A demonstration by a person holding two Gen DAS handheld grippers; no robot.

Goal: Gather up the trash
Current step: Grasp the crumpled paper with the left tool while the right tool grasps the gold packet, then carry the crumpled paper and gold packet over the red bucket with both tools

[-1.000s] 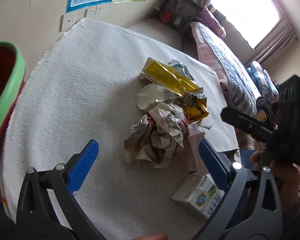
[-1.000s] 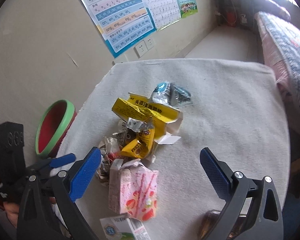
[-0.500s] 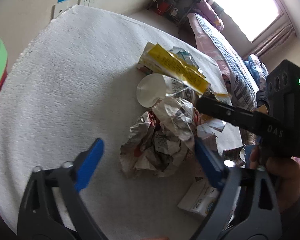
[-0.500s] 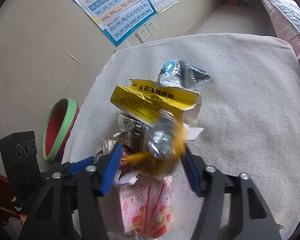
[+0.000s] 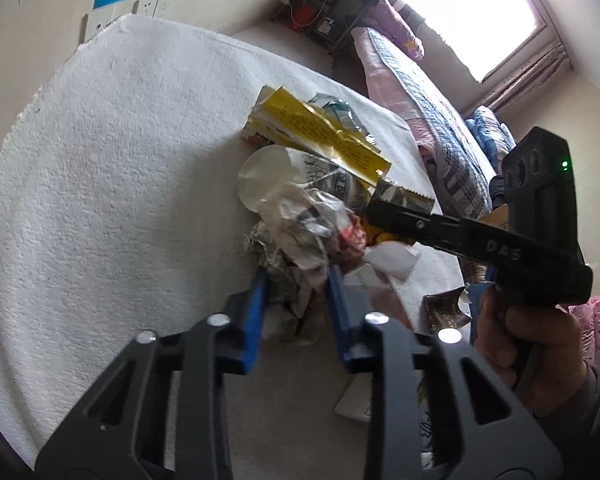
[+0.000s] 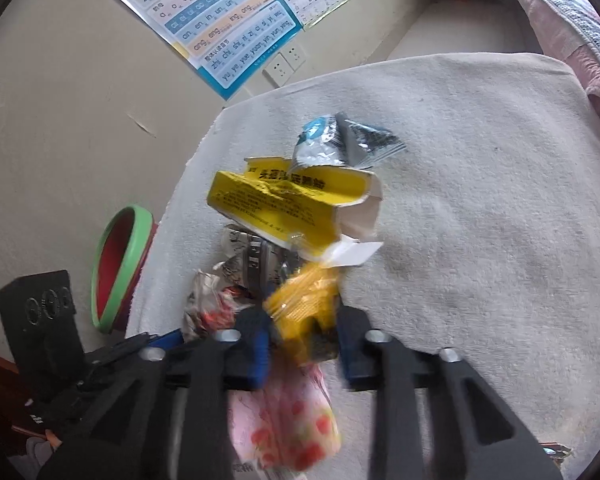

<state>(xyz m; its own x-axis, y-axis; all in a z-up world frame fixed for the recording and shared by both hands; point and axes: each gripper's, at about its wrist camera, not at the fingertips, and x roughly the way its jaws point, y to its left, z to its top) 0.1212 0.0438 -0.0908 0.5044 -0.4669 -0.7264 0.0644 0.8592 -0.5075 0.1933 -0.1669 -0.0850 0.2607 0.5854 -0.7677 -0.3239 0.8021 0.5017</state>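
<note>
A heap of trash lies on a table covered with a white towel [image 5: 112, 168]. In the left wrist view my left gripper [image 5: 298, 280] is closing its jaws on a crumpled newspaper ball [image 5: 300, 232], and the blue pads press both its sides. In the right wrist view my right gripper [image 6: 304, 320] is closing its jaws on a crinkled yellow wrapper [image 6: 306, 296], which is pinched between the pads. The right gripper's black body [image 5: 480, 244] crosses the left wrist view, held by a hand [image 5: 532, 344]. The left gripper's body [image 6: 40, 320] shows at the lower left.
Behind the heap lie a torn yellow box [image 6: 284, 200], a silver and blue wrapper [image 6: 340, 140] and a paper cup [image 5: 264, 172]. A pink carton [image 6: 288, 420] sits under my right gripper. A green-rimmed red bin [image 6: 116, 268] stands beside the table, with a bed [image 5: 428, 112] beyond.
Both grippers went from wide open to closed, the left on the newspaper ball and the right on the yellow wrapper. The right gripper came down into the heap.
</note>
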